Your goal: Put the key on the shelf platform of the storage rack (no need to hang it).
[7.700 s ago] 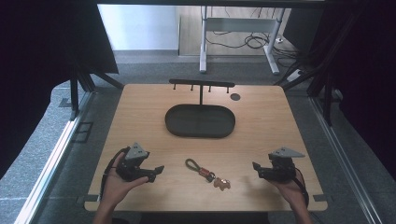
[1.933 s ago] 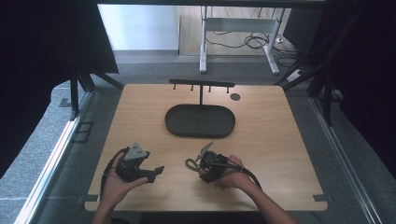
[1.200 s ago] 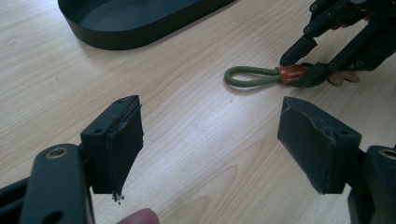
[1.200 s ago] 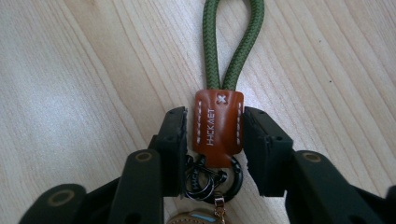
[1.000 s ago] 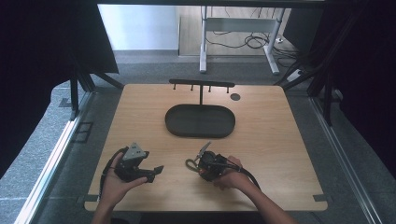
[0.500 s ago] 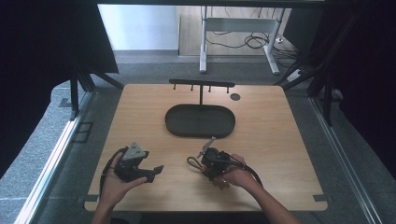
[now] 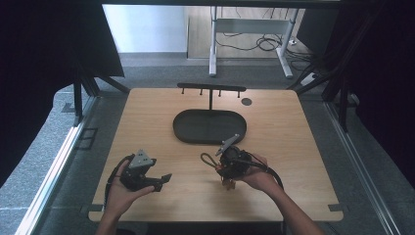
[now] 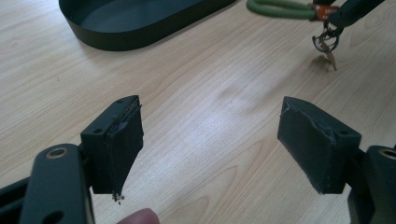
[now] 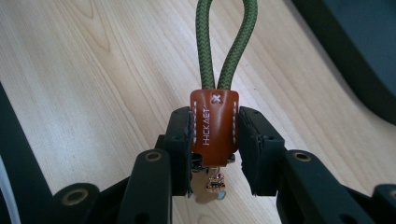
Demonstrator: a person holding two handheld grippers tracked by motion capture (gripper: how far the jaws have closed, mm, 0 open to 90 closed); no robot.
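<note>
The table is pale wood with a wavy grain, and the oval tray on it is matt black, like the rack behind it. The cord is olive green in a braided weave, and its tab is orange-brown leather with white stitching, a white cross and white lettering. Both grippers' jaws are black, and the ring is silvery metal.

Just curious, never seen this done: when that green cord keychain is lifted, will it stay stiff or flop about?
Probably floppy: the keychain has a braided cord loop, likely to sag. The right tongs clamp its leather tab, and the key ring dangles below, so it may swing.
</note>
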